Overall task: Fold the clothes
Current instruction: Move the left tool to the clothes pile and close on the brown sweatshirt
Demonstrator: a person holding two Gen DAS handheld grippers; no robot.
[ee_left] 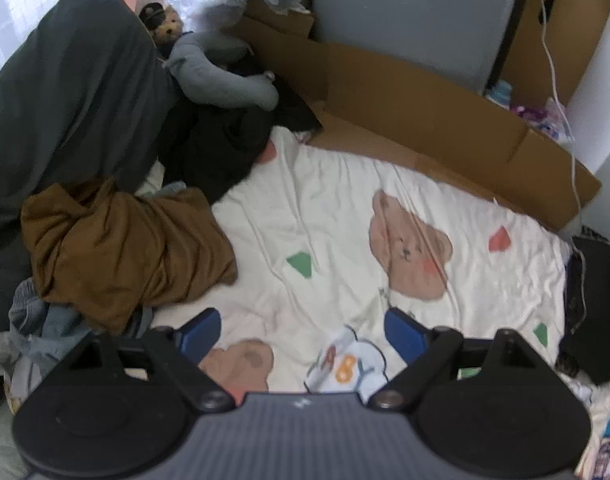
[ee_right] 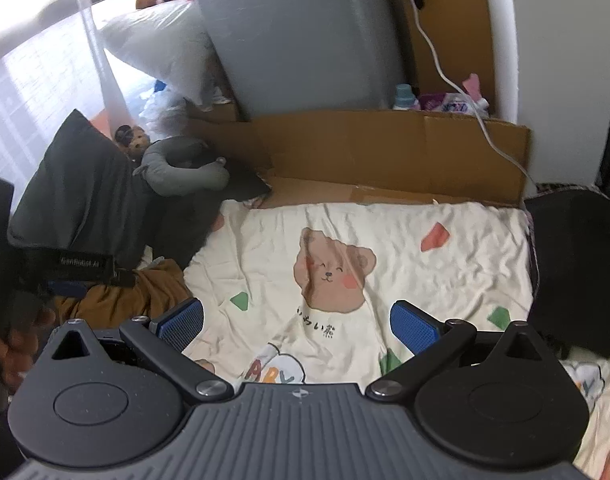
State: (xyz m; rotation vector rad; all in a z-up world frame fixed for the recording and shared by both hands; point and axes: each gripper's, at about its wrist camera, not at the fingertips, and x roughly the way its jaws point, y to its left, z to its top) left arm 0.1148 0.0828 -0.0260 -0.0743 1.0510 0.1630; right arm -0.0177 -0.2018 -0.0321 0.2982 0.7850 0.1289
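A crumpled brown garment (ee_left: 121, 248) lies at the left of the bed on the cream bear-print sheet (ee_left: 333, 216), atop blue-grey clothes (ee_left: 37, 320). Behind it sits a pile of black clothing (ee_left: 221, 148). My left gripper (ee_left: 303, 330) hovers open over the sheet, just right of the brown garment, nothing between its blue pads. My right gripper (ee_right: 297, 322) is open too, above the bear-print sheet (ee_right: 405, 248). The brown garment (ee_right: 125, 296) shows at its left, partly hidden by the other gripper's body (ee_right: 81, 268) and a hand (ee_right: 21, 344).
A dark grey pillow (ee_left: 65, 100) leans at the left. A grey neck pillow (ee_left: 221, 76) and a small teddy bear (ee_left: 167, 26) lie behind. Flattened cardboard (ee_left: 417, 120) lines the far bed edge under a grey panel (ee_right: 305, 40). A black bag (ee_right: 577, 264) sits at right; a white cable (ee_right: 465, 92) hangs.
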